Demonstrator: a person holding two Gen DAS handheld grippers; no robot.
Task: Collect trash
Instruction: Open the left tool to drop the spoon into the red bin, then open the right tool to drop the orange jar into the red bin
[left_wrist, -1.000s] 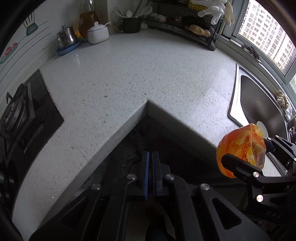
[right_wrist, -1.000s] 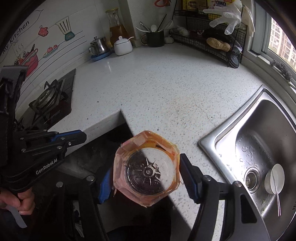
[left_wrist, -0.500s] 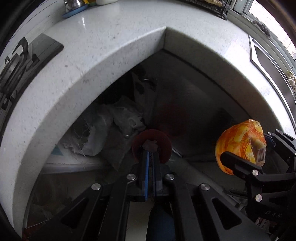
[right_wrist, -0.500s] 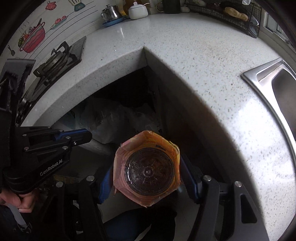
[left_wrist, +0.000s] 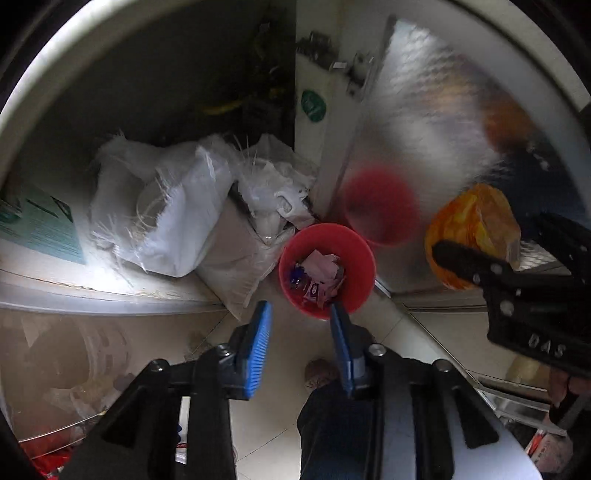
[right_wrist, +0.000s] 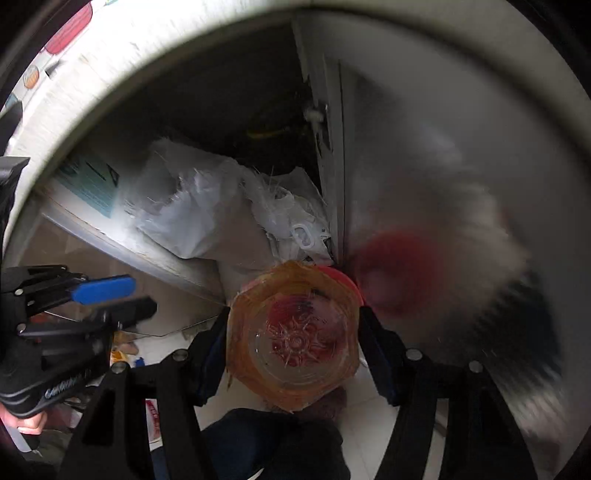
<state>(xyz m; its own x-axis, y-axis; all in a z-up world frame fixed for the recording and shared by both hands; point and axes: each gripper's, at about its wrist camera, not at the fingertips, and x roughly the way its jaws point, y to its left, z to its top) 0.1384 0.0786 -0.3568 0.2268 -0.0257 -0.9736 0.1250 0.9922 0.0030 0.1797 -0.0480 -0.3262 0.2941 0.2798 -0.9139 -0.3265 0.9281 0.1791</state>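
A red trash bin (left_wrist: 364, 258) stands on the floor under the counter corner, with wrappers and paper inside. My left gripper (left_wrist: 300, 334) is open and empty just above and in front of the bin. My right gripper (right_wrist: 293, 341) is shut on an orange plastic bottle (right_wrist: 293, 332), seen bottom-first, held above the bin, whose red rim (right_wrist: 341, 275) shows behind it. The bottle also shows in the left wrist view (left_wrist: 472, 218), to the right of the bin.
White plastic bags (left_wrist: 173, 210) lie in the open cabinet left of the bin. A shiny metal cabinet door (left_wrist: 424, 122) stands right of it and mirrors the bin. The countertop edge (left_wrist: 74, 66) arcs overhead. Tiled floor (left_wrist: 269, 439) lies below.
Both grippers have dropped from counter height down toward the floor and the red bin. My left gripper has opened. My right gripper still holds the bottle.
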